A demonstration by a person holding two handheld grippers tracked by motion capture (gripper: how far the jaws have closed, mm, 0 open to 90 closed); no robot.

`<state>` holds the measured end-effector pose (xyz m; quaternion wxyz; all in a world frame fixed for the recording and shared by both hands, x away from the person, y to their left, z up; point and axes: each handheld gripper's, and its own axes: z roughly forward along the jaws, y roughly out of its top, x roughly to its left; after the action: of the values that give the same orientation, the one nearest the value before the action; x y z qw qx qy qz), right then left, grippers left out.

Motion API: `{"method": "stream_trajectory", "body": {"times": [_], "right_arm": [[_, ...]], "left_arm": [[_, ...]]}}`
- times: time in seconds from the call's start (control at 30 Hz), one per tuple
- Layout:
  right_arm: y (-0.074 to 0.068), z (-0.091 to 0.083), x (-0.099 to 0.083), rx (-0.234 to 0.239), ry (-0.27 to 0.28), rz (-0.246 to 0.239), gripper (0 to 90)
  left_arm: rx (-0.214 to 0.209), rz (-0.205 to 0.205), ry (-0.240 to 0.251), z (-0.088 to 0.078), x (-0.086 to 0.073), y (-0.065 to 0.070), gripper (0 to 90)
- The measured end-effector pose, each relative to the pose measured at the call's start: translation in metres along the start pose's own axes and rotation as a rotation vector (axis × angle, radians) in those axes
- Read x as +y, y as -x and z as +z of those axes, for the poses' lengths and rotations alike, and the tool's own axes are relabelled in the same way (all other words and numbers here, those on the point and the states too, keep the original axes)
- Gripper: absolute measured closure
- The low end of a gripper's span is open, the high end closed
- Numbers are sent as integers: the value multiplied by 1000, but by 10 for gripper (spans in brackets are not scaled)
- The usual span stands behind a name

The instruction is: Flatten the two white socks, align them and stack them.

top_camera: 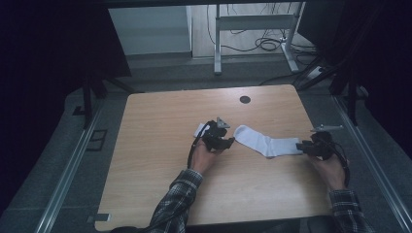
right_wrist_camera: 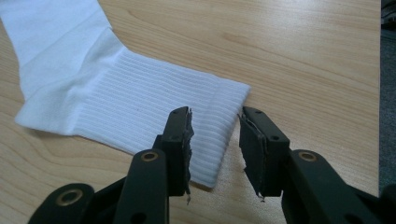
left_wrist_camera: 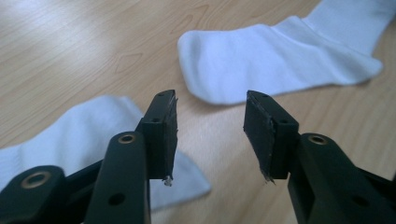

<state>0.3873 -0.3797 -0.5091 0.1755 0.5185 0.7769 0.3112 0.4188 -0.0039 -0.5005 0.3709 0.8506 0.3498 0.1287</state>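
Note:
A white sock (top_camera: 265, 141) lies flat on the wooden table (top_camera: 160, 145), toe at the left and ribbed cuff at the right. My left gripper (top_camera: 228, 141) is open just short of the toe (left_wrist_camera: 275, 60), jaws apart with bare wood between them (left_wrist_camera: 210, 135). A second white sock (top_camera: 200, 129) lies partly under that gripper, its end beneath the left jaw (left_wrist_camera: 79, 135). My right gripper (top_camera: 300, 146) is open at the cuff (right_wrist_camera: 140, 100). The cuff's corner sits between its jaws (right_wrist_camera: 215, 144), which do not touch it.
A round black hole (top_camera: 245, 99) is in the table near its far edge. Beyond the table stand a metal desk frame (top_camera: 217, 43) and floor cables (top_camera: 267, 43). Metal rails (top_camera: 73, 165) run along both sides. The table's right edge (right_wrist_camera: 379, 93) is close to my right gripper.

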Motion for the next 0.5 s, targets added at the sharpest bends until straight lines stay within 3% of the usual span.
{"method": "stream_trajectory", "body": {"times": [0.17,0.33,0.5], "right_arm": [[-1,-1,1,5,3,-6,626],[-1,1,0,10,0,-3,660],[-1,1,1,12,4,1,660]], "left_arm": [[17,-34,-9,20,9,-5,615],[5,-75,-10,35,15,-9,665],[22,-83,-23,47,18,-7,667]]}}
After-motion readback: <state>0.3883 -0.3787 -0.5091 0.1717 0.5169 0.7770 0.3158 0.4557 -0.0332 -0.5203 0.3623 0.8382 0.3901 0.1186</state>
